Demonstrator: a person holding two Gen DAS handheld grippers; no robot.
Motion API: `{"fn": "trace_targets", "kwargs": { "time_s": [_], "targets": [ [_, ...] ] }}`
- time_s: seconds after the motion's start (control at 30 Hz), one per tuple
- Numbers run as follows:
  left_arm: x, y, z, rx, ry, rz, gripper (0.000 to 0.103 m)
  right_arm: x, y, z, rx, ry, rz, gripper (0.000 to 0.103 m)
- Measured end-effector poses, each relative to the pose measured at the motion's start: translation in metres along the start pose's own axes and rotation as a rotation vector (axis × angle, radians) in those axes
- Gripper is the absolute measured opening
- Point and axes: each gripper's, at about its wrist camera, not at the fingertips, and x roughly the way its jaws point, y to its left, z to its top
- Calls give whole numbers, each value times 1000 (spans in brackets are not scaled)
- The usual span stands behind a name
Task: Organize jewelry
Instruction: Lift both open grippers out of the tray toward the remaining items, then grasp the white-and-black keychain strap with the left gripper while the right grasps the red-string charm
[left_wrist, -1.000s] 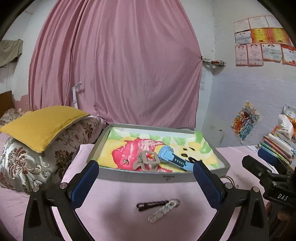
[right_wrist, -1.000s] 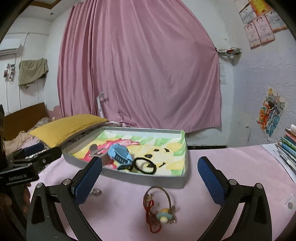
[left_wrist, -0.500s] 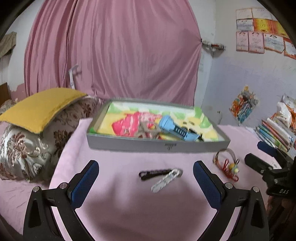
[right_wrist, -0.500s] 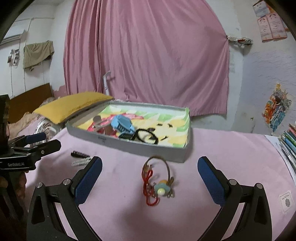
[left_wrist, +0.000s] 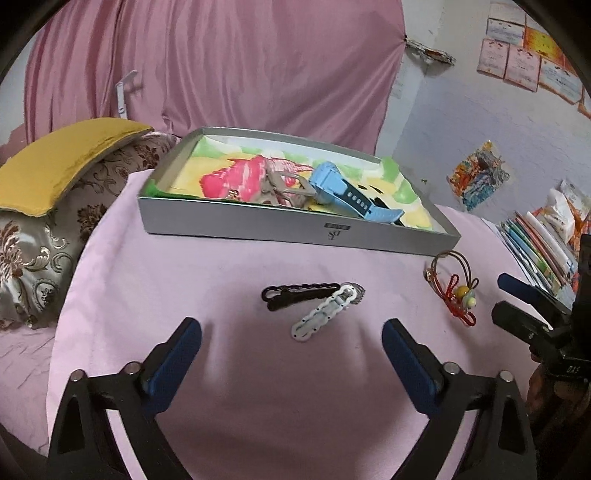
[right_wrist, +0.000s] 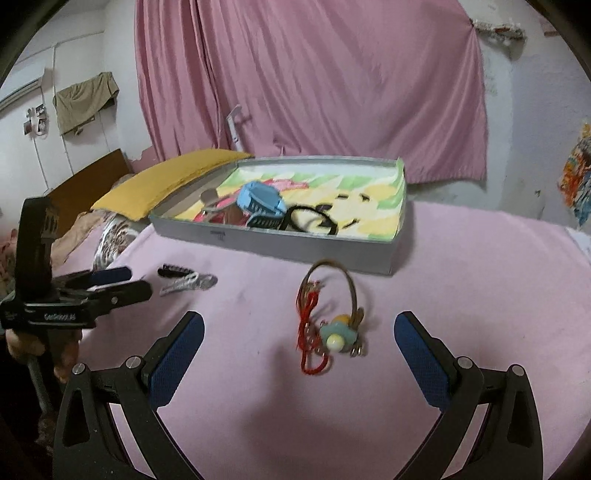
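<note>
— Where are your tools?
— My left tool (left_wrist: 291, 339) is spread before the black clip (left_wrist: 301, 292) and white clip (left_wrist: 325, 314); my right tool (right_wrist: 299, 332), spread, faces the bracelet (right_wrist: 332, 306) beside the tray (right_wrist: 273, 246).

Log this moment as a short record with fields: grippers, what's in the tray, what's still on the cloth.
left gripper: open, empty, above the two clips
right gripper: open, empty, above the bracelet
tray: grey, holds blue watch, a grey piece beside it, black hair tie
black clip: on the cloth, outside the tray
white clip: on the cloth, one end meeting the black clip
bracelet: on the cloth in front of the tray, red cord and bead charm
cloth: pink
</note>
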Motion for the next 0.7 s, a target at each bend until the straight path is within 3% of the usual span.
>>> {"fn": "trace_targets", "kwargs": {
  "time_s": [0.1, 0.23, 0.7],
  "targets": [
    [5, -4, 1, 21, 19, -13, 82, 2, 1, -6, 10, 33, 10, 99],
    [10, -6, 2, 35, 47, -28, 69, 7, 2, -14, 27, 77, 40, 84],
    [21, -14, 12, 98, 84, -41, 51, 28, 7, -8, 32, 142, 32, 47]
  ]
}}
